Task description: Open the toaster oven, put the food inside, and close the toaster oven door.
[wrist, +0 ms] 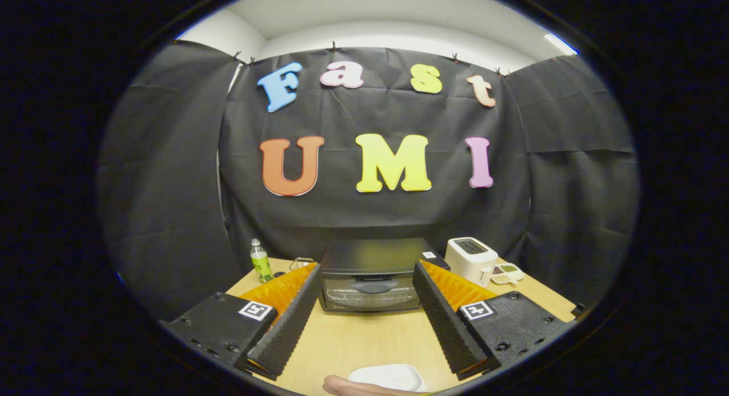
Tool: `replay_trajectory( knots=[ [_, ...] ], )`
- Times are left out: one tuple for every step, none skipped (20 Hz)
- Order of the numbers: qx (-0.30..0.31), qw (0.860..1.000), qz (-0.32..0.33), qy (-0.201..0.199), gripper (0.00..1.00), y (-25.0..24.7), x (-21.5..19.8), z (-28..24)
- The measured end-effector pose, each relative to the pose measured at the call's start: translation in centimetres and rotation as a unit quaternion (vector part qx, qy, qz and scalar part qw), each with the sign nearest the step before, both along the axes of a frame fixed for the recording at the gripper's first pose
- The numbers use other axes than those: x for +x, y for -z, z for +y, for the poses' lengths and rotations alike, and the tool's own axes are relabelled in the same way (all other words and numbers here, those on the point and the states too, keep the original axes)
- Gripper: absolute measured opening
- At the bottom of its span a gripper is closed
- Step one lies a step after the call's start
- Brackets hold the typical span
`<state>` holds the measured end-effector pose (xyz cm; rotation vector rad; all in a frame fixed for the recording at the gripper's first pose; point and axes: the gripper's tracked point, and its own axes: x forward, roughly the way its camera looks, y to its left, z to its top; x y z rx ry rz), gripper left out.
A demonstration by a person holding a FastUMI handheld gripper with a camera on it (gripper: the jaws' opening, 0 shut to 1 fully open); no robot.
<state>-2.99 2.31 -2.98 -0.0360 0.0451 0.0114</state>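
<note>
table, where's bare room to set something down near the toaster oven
Bare tabletop lies between the open gripper fingers, from the toaster oven door back to the white dish. Crowded: bottle beside the oven, toaster and snack tray on the other side.

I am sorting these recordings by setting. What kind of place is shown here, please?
Probably a staged kitchen-style booth for recordings, not a real kitchen. Black cloth walls in a wooden table holding a toaster oven, door closed, a white toaster and a bottle. The gripper is open, its fingers framing the oven.
</note>
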Motion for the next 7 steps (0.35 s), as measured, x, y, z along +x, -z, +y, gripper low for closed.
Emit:
replay_trajectory(
  knots=[
    [-0.005,1.000,-0.005,0.020,1.00,0.7,-0.6,-1.3],
    [-0.017,0.999,-0.004,0.031,1.00,1.3,-1.3,-2.0],
    [-0.030,0.999,-0.006,0.031,1.00,1.6,-2.2,-1.9],
    [-0.039,0.999,-0.007,0.017,1.00,1.5,-2.7,-1.1],
    [-0.047,0.999,-0.009,0.005,1.00,1.2,-3.4,-0.6],
    [-0.050,0.999,-0.007,-0.004,1.00,0.9,-4.2,-0.4],
    [-0.050,0.999,-0.014,-0.006,1.00,0.2,-5.0,-0.5]
  ],
)
